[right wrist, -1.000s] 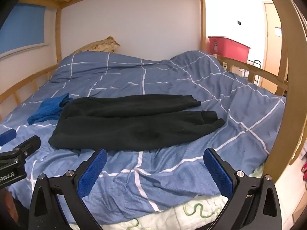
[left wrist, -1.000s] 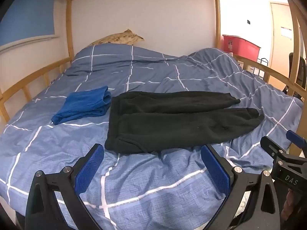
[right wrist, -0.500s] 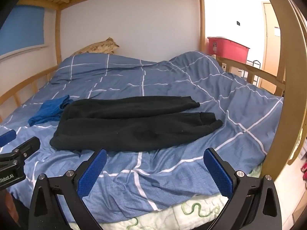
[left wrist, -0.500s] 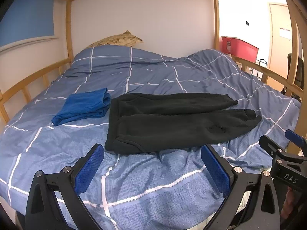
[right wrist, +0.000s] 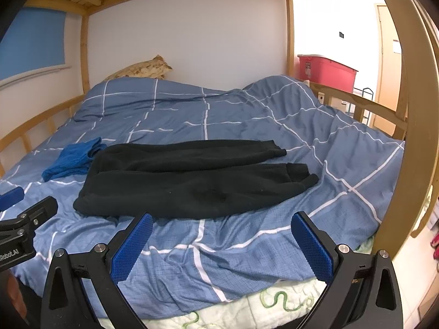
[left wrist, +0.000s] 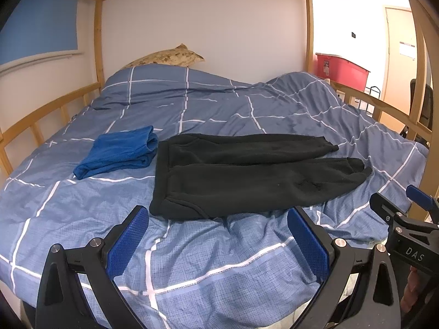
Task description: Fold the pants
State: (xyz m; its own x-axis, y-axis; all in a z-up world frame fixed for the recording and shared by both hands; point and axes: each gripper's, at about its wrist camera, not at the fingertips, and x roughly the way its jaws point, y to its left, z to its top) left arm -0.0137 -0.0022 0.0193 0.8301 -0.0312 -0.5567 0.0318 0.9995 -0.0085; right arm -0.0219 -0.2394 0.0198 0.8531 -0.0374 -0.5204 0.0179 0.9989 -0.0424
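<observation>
Black pants (left wrist: 247, 175) lie flat on the blue checked duvet (left wrist: 192, 260), waistband at the left, both legs stretched to the right. They also show in the right wrist view (right wrist: 192, 181). My left gripper (left wrist: 216, 246) is open and empty, hovering over the duvet just short of the waistband's near edge. My right gripper (right wrist: 222, 246) is open and empty, over the duvet near the bed's front edge, short of the nearer leg. The right gripper's body shows at the right edge of the left wrist view (left wrist: 406, 227).
A folded blue garment (left wrist: 120, 150) lies left of the pants. A patterned pillow (left wrist: 167, 57) sits at the head. Wooden bunk rails (left wrist: 49, 109) run along the left, and a post (right wrist: 403, 137) stands at the right. A red bin (right wrist: 326, 72) is beyond the bed.
Both views have shifted slightly, with the pants a touch lower and nearer in frame. Both grippers stay open and the pants have not moved.
</observation>
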